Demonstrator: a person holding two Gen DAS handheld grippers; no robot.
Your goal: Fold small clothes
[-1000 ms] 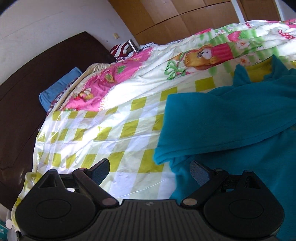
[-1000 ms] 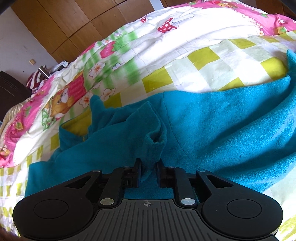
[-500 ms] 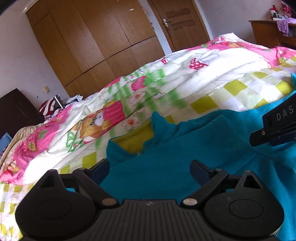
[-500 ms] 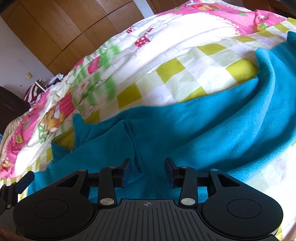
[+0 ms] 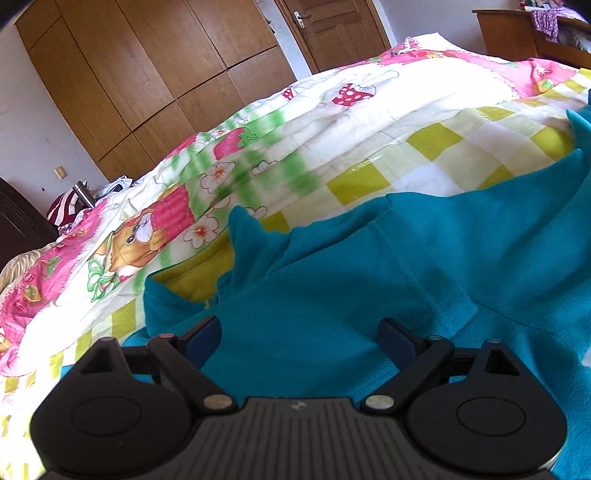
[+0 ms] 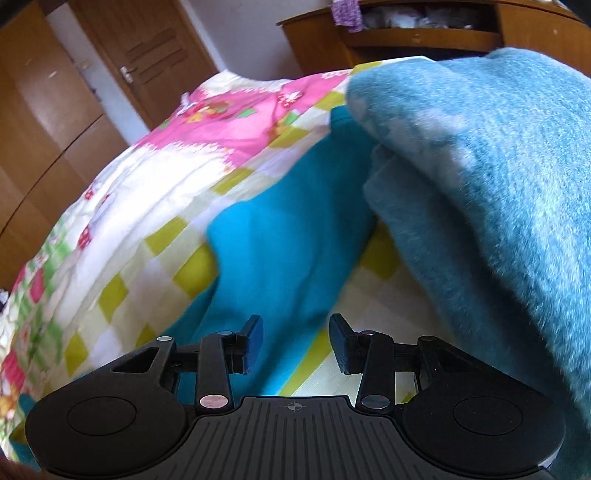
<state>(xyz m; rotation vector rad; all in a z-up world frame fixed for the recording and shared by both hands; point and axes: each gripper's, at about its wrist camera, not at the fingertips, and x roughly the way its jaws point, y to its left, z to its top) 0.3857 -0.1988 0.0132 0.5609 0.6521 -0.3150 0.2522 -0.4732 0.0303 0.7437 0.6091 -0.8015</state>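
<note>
**Both grippers apart over the teal fleece**

The left gripper (image 5: 299, 334) hangs with its fingers spread wide and nothing between them, low over the teal fleece garment (image 5: 369, 280) that lies spread on the cartoon quilt (image 5: 332, 122). The right gripper (image 6: 295, 343) is also parted, holding nothing; a second ago it was pinched on a fold of this same fleece, and half a second ago it had already let go. Under its fingers a strip of the garment (image 6: 280, 251) runs across the yellow-checked part of the quilt.

To the right of the right gripper, a pale blue fuzzy fabric (image 6: 498, 177) fills the view so close that I cannot tell what it is; it hides the quilt's edge there. The garment's near hem is cut off behind both gripper bodies, and its yellow lining (image 5: 195, 273) shows at the collar end only. Beyond the quilt stand the wooden wardrobe (image 5: 147, 74) and the door (image 5: 332, 29). The left gripper's view has swung further toward that door than before.
</note>
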